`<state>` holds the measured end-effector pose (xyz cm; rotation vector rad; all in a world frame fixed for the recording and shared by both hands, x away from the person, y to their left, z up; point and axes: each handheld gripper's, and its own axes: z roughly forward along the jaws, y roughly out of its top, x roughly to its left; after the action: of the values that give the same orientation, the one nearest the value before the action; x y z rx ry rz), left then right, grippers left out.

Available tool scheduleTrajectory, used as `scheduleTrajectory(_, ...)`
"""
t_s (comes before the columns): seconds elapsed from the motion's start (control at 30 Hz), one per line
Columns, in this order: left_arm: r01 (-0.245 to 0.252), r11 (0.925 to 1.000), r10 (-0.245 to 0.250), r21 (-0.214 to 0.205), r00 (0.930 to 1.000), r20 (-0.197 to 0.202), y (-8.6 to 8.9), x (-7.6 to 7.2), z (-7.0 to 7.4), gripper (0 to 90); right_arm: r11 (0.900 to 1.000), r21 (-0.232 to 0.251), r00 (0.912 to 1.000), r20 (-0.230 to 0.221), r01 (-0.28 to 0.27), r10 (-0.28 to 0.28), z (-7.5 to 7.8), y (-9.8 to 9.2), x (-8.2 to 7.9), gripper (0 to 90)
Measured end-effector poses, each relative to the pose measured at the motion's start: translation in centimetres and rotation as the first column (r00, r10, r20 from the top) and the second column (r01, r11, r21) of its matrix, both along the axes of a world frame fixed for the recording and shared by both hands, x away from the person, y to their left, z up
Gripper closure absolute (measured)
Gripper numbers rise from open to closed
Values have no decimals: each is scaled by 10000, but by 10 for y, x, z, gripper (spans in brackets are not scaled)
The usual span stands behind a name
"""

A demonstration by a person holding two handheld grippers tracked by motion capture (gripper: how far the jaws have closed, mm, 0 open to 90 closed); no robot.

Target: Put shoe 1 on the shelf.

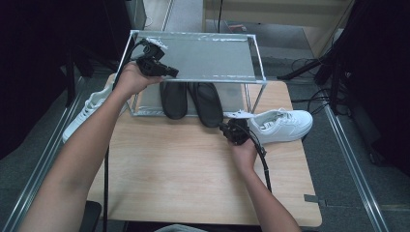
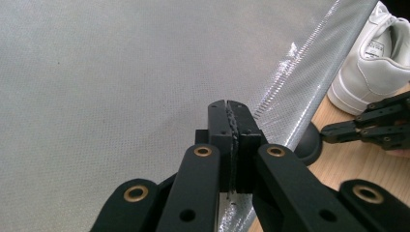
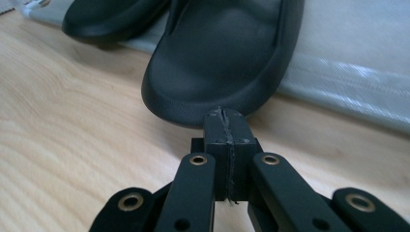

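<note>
**Nudging the black slipper into the rack**

R gripper [image 3: 226,116] has jaws pressed together, empty, tips right at the toe of the right black slipper [image 3: 222,58], which lies half under the shoe rack [image 1: 193,77] on the tabletop [image 1: 183,169]. L gripper [image 2: 231,108] w/ jaws together too, over the rack's top sheet. Step looks like pushing/aligning the slipper. Next: steady push inward, prob. keeping it parallel to the other slipper [image 1: 173,99].

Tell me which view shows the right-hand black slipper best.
The right gripper view: the slipper is close up, its heel end just beyond the shut right gripper. The high view shows its whole outline from above, small and dark, partly under the rack. The left gripper view catches just a dark rounded end.
</note>
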<state>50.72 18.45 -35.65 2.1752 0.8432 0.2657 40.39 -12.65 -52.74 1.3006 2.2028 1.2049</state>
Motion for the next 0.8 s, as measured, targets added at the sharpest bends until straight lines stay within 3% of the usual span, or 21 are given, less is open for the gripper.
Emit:
scheduleTrajectory(0.43, 35, 10000, -34, -80, 10000, 92, 1, -1, -1, 898, 9990, -100, 9979, -466, -444, 439, 2, 37, 27, 900)
scheduleTrajectory(0.8, 37, 10000, -36, -78, 9998, 172, 2, -2, -1, 896, 9973, -45, 9950, -692, -732, 727, 2, 69, 40, 900)
